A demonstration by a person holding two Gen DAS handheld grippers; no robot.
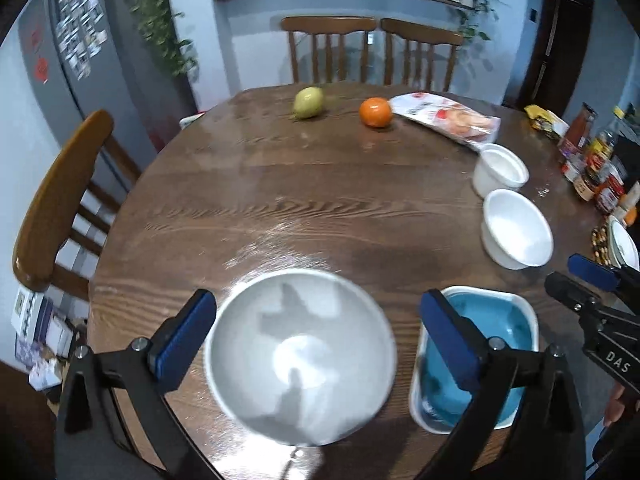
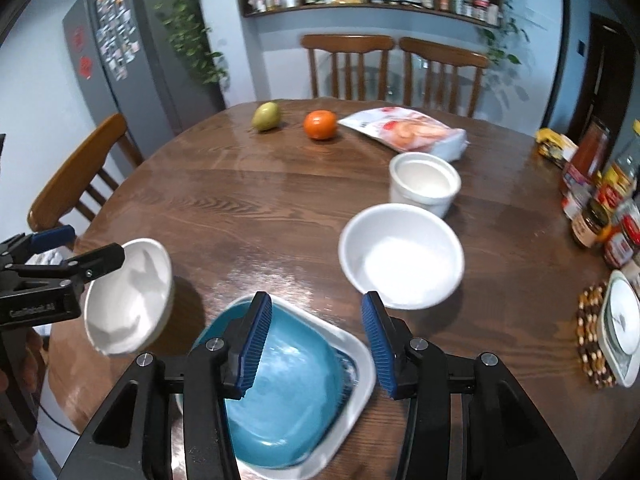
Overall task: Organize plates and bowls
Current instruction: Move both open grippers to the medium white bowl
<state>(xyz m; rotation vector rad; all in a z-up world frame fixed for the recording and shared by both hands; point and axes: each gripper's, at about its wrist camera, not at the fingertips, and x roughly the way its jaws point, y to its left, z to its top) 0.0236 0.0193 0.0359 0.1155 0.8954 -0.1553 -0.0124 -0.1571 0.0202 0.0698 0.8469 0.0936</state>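
A white bowl (image 1: 300,356) lies blurred between the spread fingers of my left gripper (image 1: 320,332); a gap shows at the right pad. In the right wrist view this white bowl (image 2: 128,296) is tilted, beside the left gripper (image 2: 96,244); I cannot tell whether it rests on the table. A teal bowl (image 2: 288,392) sits in a white squarish dish (image 2: 352,360) under my right gripper (image 2: 316,344), whose pads stand apart with nothing pressed between them. The teal bowl (image 1: 500,328) and the right gripper (image 1: 576,280) also show in the left wrist view.
On the round wooden table (image 1: 280,208) stand a second white bowl (image 2: 400,256), a white pot (image 2: 424,186), a pear (image 2: 266,116), an orange (image 2: 320,124) and a food packet (image 2: 408,130). Jars (image 2: 600,208) and a plate on a trivet (image 2: 620,328) crowd the right edge. Chairs ring the table.
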